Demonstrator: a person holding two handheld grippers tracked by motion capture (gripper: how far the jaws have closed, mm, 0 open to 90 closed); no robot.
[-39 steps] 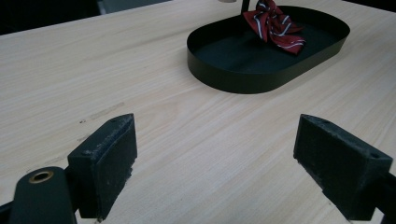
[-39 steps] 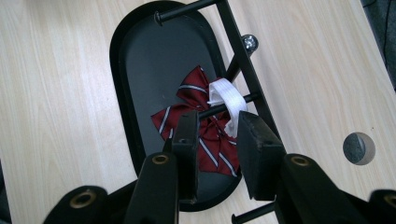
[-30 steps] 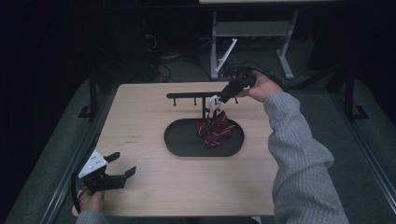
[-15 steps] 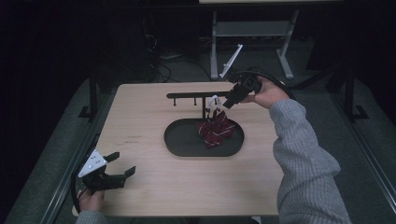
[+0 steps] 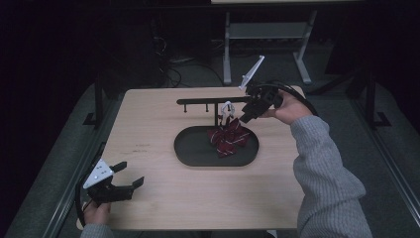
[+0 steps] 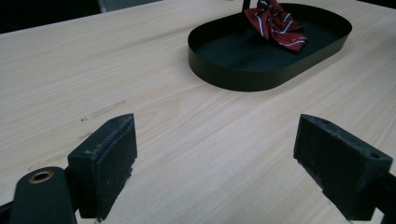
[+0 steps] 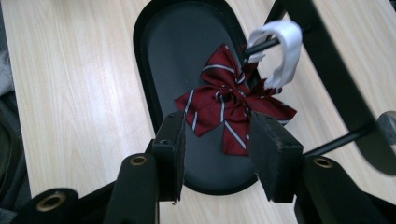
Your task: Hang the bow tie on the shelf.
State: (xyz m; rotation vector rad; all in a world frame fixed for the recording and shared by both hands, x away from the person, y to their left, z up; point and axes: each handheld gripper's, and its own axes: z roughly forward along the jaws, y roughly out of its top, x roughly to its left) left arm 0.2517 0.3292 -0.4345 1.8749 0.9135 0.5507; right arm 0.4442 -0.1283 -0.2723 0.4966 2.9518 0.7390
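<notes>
The dark-red striped fabric bow [image 7: 231,108] hangs just beyond the right gripper [image 7: 217,149] — jaws partly apart, empty. Its white elastic loop [image 7: 282,49] hooks a thin black rack peg [image 7: 261,45] over the black oval metal tray [image 5: 190,151]. The left gripper [image 6: 215,163] gapes wide by the table's near-left corner.

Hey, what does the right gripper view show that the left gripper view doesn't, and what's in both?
The right gripper view alone shows the white strap looped over a peg of the black rack, with the right gripper open above the tray. The left gripper view alone shows the left gripper, jaws wide apart over bare table. Both show the red striped bow lying in the black oval tray.
</notes>
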